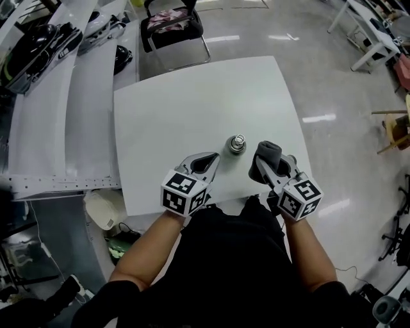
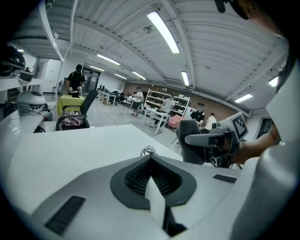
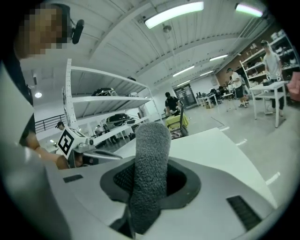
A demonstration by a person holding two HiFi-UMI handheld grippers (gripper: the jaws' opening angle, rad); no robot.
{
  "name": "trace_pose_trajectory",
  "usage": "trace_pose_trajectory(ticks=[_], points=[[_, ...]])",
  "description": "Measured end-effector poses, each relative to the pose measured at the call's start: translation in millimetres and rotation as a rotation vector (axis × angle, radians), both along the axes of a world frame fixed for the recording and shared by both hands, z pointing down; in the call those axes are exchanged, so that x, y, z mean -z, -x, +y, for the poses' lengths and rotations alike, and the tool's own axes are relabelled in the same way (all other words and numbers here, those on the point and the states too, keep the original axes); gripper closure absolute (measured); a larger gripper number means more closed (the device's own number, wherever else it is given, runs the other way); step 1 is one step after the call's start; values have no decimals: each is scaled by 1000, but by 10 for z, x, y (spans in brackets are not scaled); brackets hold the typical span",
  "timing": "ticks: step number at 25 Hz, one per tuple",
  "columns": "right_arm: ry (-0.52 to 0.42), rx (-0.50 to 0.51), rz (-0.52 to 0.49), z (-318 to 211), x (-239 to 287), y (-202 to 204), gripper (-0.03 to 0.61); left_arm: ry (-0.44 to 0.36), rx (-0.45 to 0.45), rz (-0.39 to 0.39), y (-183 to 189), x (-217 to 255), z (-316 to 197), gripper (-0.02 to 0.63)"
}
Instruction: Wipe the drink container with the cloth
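**A:** What lies nearest to us?

**B:** Our forearms, reaching over the table's near edge with a gripper in each hand. The left gripper sits left of the middle of that edge. Its jaws are pressed together and nothing is between them.

**A:** And the right gripper?

**B:** It sits right of the middle, and its jaws are clamped on the cloth. The cloth is grey and fuzzy. We see it standing up out of the jaws as a thick folded roll.

**A:** Where do we find the container?

**B:** It stands upright on the table, close to the near edge and about midway along it. It is between the tips of our two grippers and a little beyond them. From above we see a round metal top with a ring on it.

**A:** Does anything touch it?

**B:** No. The cloth is just beside it on the right, with a strip of white table showing between them. The left gripper's tips are near it on the left, and they are also apart from it.

**A:** What do we see farther off?

**B:** Past the table's far edge a black chair stands on the grey floor, with something pink on its seat. Along the table's left edge run white racks with dark gear on them. We cannot tell what that gear is.
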State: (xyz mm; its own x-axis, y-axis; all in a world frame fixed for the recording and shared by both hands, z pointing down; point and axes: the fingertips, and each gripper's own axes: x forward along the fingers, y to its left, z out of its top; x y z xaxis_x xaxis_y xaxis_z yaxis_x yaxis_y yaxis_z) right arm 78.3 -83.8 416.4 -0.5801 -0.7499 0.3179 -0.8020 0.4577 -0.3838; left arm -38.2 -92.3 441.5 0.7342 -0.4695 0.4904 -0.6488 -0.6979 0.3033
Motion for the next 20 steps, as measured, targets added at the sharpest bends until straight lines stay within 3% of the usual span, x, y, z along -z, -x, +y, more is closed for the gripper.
trace_pose_trajectory(ticks=[5,11,15,20], points=[[20,-11,-32,207,1,86,465,33,-30,32,-108,-15,224,598],[39,56,-70,388,80,145,466,1,25,28,-83,151,469,598],[-18,125,-99,509,293,75,466,-23,101,25,-116,270,663,598],[-86,233,-53,832,504,-194,466,-58,240,47,-332,362,953,598]])
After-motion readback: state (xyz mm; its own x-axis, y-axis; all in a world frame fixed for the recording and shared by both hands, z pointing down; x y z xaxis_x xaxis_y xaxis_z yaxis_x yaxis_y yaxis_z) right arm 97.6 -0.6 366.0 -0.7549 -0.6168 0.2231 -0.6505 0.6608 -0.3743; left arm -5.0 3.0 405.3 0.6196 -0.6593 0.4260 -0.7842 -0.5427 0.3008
